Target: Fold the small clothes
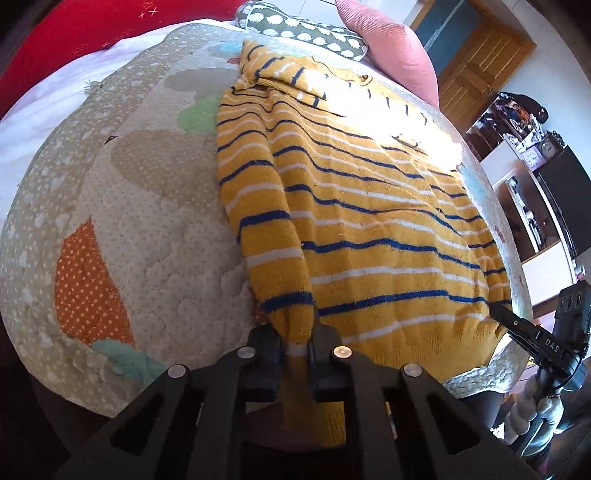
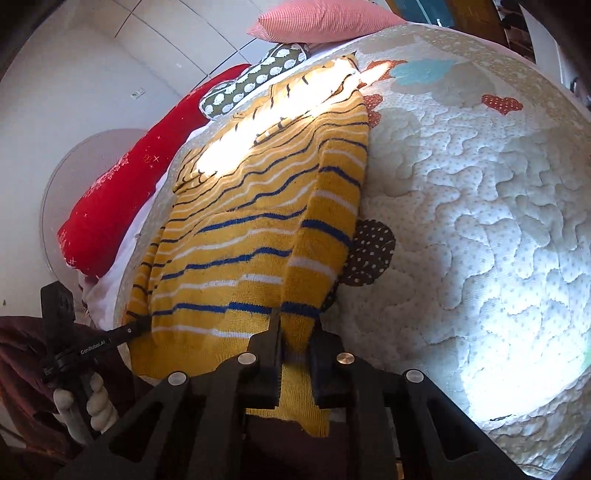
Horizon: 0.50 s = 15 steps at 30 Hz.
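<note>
A small yellow sweater (image 1: 373, 221) with blue and white stripes lies flat on a quilted mat (image 1: 155, 206), hem toward me. Its sleeves are folded down along the body. My left gripper (image 1: 297, 345) is shut on the sweater's left hem corner at the near edge. My right gripper (image 2: 295, 349) is shut on the right hem corner; the sweater (image 2: 236, 236) stretches away from it over the mat (image 2: 480, 221). The right gripper also shows in the left wrist view (image 1: 517, 325), and the left gripper in the right wrist view (image 2: 136, 328).
A pink pillow (image 1: 391, 40), a green patterned cushion (image 1: 314, 33) and a red cushion (image 1: 74, 40) lie at the bed's far end. A wooden door (image 1: 476, 66) and shelves (image 1: 524, 166) stand to the right. Bright sunlight falls across the sweater's chest.
</note>
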Tool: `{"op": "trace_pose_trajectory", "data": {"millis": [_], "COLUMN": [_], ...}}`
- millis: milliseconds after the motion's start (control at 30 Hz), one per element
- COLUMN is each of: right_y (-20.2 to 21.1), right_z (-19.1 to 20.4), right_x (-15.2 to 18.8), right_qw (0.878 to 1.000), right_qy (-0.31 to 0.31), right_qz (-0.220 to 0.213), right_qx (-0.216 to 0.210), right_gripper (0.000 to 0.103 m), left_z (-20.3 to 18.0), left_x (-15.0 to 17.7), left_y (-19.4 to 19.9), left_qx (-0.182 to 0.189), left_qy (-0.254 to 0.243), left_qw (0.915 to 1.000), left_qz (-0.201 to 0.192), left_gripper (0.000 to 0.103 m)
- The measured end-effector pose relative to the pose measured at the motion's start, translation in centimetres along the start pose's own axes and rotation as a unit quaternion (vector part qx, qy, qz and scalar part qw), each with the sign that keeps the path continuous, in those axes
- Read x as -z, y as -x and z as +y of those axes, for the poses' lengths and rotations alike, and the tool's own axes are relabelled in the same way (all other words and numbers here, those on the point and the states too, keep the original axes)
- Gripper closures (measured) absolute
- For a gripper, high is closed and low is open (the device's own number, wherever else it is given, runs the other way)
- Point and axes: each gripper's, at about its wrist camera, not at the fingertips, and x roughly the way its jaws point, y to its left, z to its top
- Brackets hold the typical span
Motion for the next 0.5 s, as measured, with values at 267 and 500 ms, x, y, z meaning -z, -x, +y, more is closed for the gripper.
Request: {"op": "trace_pose_trajectory", "data": {"millis": [267,500], "right_y": [1.6,1.1], "right_z": [-1.7,-1.9], "right_x": [1.0,1.2], "right_qw": [1.0,1.0], "right_qy": [-0.016,-0.02], "right_qz": [-0.005,0.001], "right_qx": [0.016,0.011], "right_gripper": [0.093,0.088], "left_z": [1.7,2.8], "left_x": [1.5,1.3], "left_y": [-0.1,0.3], "left_qx": [0.002,0.032], "left_qy": [0.026,0.042], "left_qw": [0.9995,0.9986], "left_qz": [0.016,0.003], "left_gripper": [0.092,0.06]}}
